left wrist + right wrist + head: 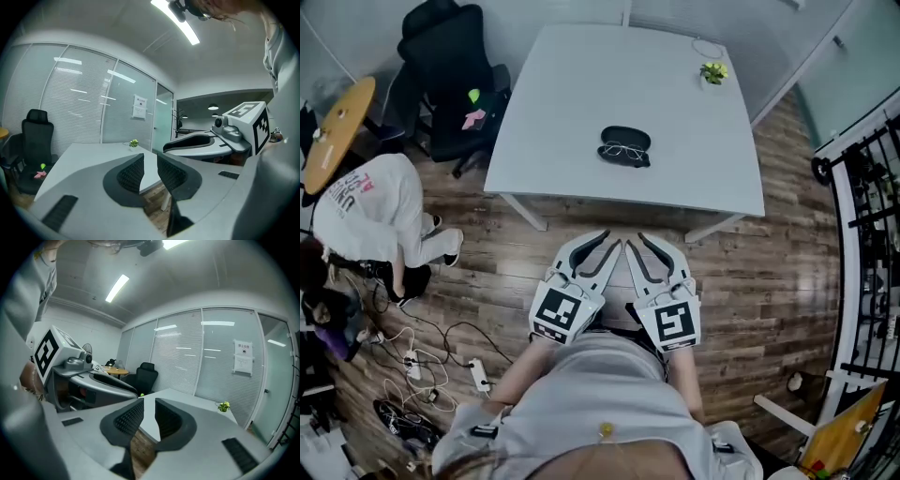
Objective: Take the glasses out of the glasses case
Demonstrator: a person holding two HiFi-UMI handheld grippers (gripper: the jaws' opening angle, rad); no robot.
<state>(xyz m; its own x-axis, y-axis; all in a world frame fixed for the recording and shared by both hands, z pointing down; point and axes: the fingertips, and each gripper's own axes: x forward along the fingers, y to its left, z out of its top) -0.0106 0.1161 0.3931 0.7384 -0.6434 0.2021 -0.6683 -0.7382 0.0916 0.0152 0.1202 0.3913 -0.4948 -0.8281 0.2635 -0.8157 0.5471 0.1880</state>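
A black glasses case (pixel 626 139) lies near the middle of the white table (pixel 572 84), with wire-rimmed glasses (pixel 623 152) at its near side; whether they rest in it I cannot tell. Both grippers hang close to my body, over the wooden floor short of the table's front edge. The left gripper (pixel 612 240) (pixel 150 161) and the right gripper (pixel 634 240) (pixel 149 406) sit side by side. Each shows a narrow gap between its jaws with nothing in it. Neither gripper view shows the case.
A small potted plant (pixel 712 72) (pixel 134 143) (pixel 224 406) stands at the table's far right corner. A black office chair (pixel 450 66) is at the left, a person (pixel 370 211) crouches on the floor there, and cables (pixel 422 361) lie nearby. A railing (pixel 872 187) runs on the right.
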